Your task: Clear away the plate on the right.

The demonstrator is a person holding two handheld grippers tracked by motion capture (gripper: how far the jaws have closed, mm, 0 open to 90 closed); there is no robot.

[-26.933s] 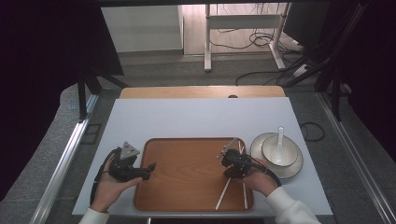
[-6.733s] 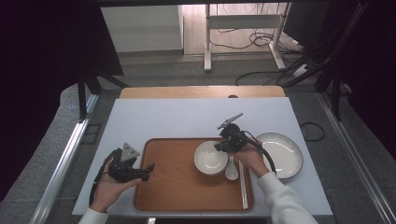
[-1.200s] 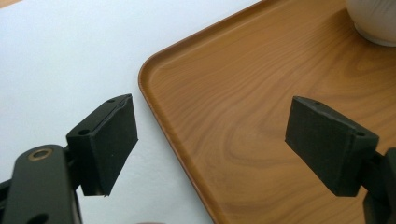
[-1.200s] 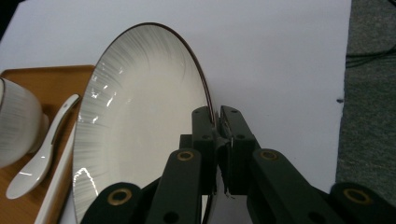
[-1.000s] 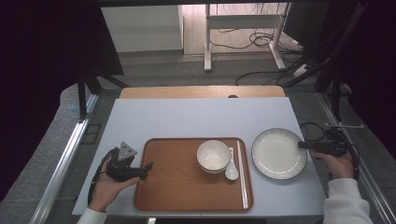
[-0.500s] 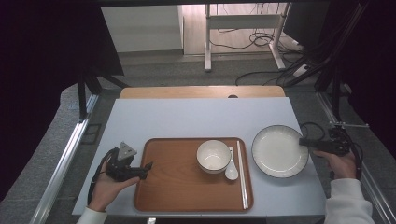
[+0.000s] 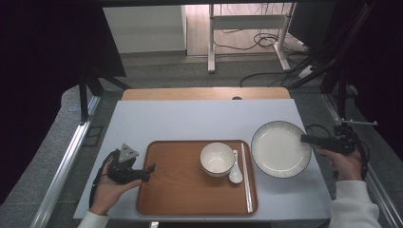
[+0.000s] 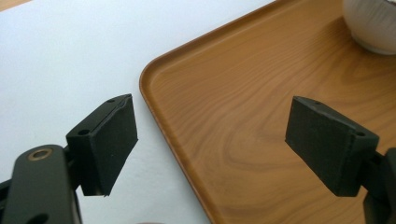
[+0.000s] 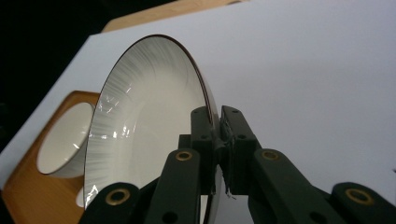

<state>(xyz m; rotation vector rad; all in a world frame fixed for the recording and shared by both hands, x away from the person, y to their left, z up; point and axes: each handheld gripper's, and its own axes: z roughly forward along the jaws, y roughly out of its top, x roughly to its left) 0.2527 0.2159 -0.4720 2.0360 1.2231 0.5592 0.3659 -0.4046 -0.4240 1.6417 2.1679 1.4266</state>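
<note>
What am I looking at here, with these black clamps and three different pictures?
There is no robot: a person sits at a white table and holds a hand tool with two black jaws in each hand. The high view looks down from above the table. The other two pictures come from small cameras riding on the tools, looking along their jaws.

On the table lies a wooden tray with a white bowl, a spoon and chopsticks on it. The left gripper rests open at the tray's left edge, holding nothing. The right gripper is clamped on the rim of a white plate, to the right of the tray.
</note>
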